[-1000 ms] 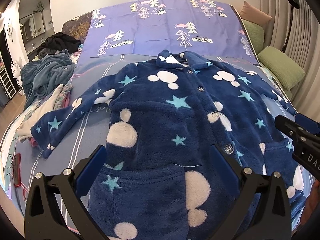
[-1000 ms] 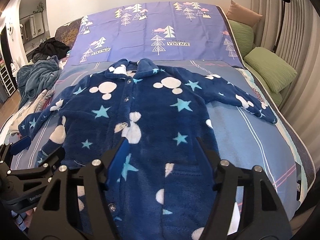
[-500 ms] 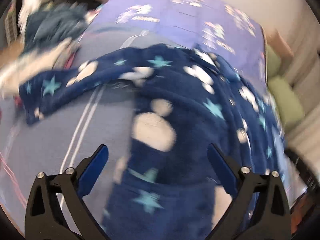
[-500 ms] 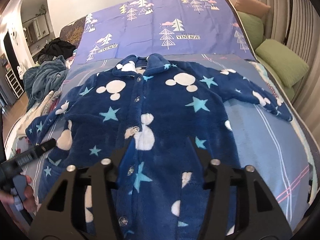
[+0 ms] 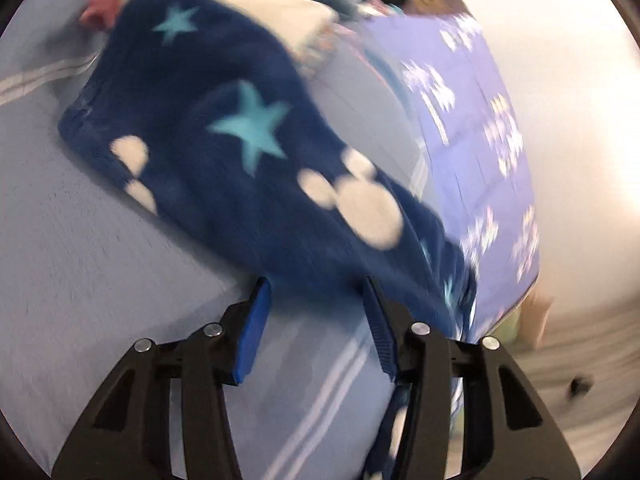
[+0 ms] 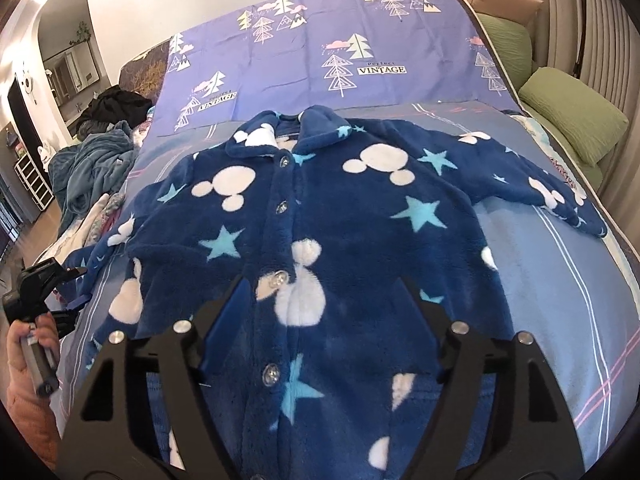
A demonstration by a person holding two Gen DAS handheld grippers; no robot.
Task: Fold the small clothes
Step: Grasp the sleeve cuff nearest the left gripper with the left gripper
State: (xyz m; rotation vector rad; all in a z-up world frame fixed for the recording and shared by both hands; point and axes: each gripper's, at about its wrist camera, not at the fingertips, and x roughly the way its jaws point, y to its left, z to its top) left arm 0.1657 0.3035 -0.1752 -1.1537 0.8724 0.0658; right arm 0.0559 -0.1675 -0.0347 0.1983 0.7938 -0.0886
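Pyjama top [image 6: 320, 240] flat on bed [image 6: 560, 280], sleeve [image 5: 224, 152] stretching up-left from the open left gripper [image 5: 316, 292] at its near edge; right gripper [image 6: 324, 292], open, hovers over the top's front.

— What's the pattern on that top?
— My pajama top [image 6: 340, 248] is navy fleece with white mouse-head shapes and turquoise stars.
— And under it?
— A pale blue bedsheet [image 6: 560, 280] with thin white and pink stripes, and beyond it a lavender cover [image 6: 320, 52] printed with trees.
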